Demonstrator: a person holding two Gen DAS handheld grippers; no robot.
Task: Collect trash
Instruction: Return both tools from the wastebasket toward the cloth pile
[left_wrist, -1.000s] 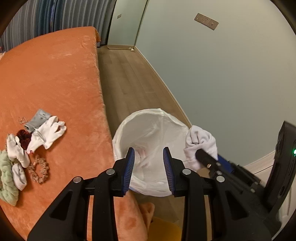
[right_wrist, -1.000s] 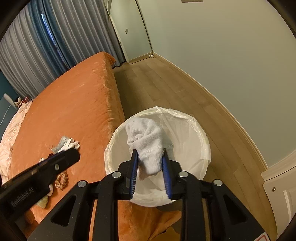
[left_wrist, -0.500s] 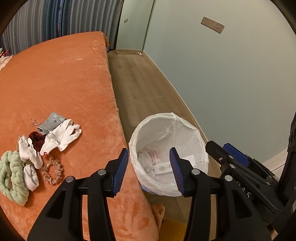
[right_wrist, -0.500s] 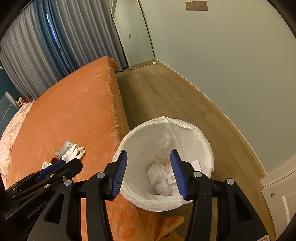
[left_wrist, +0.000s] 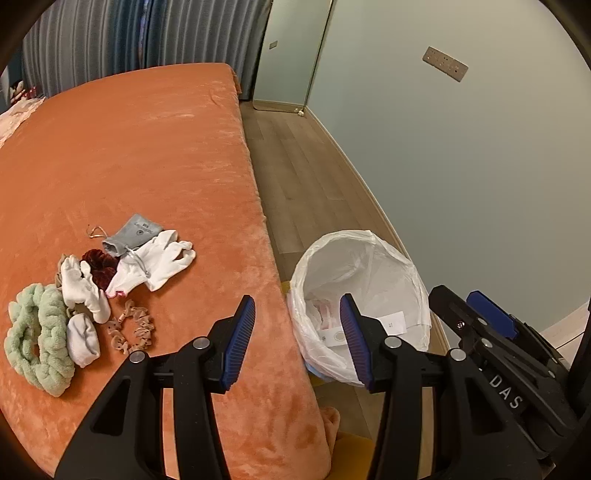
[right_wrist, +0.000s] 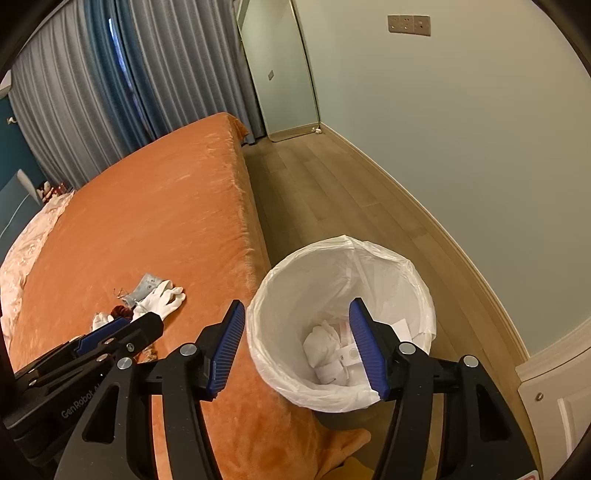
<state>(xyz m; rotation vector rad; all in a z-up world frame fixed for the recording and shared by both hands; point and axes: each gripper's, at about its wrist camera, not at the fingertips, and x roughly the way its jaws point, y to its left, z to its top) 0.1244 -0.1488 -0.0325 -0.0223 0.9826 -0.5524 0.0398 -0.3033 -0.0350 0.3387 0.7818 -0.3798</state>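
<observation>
A bin lined with a white bag (left_wrist: 373, 266) (right_wrist: 332, 273) stands on the floor beside the orange bed (left_wrist: 129, 155) (right_wrist: 155, 221). A crumpled white sock (right_wrist: 323, 345) and paper scraps lie inside it. My right gripper (right_wrist: 297, 349) is open and empty above the bin's near rim. My left gripper (left_wrist: 297, 341) is open and empty over the bed edge, left of the bin. On the bed lie a white glove (left_wrist: 155, 262) (right_wrist: 160, 301), a grey pouch (left_wrist: 133, 236), a dark red scrunchie (left_wrist: 98, 264), small white socks (left_wrist: 81, 288), a green braided band (left_wrist: 35, 339) and a beige scrunchie (left_wrist: 131, 330).
A wooden floor strip (right_wrist: 332, 192) runs between the bed and the pale wall (right_wrist: 461, 147). Curtains (right_wrist: 110, 92) hang behind the bed. A white cabinet corner (right_wrist: 554, 384) is at the lower right. A yellow item (left_wrist: 351, 446) lies on the floor by the bed corner.
My right gripper opened and let the white sock fall into the bin. Both grippers have pulled back and up from the bin, and the left has shifted toward the bed.
</observation>
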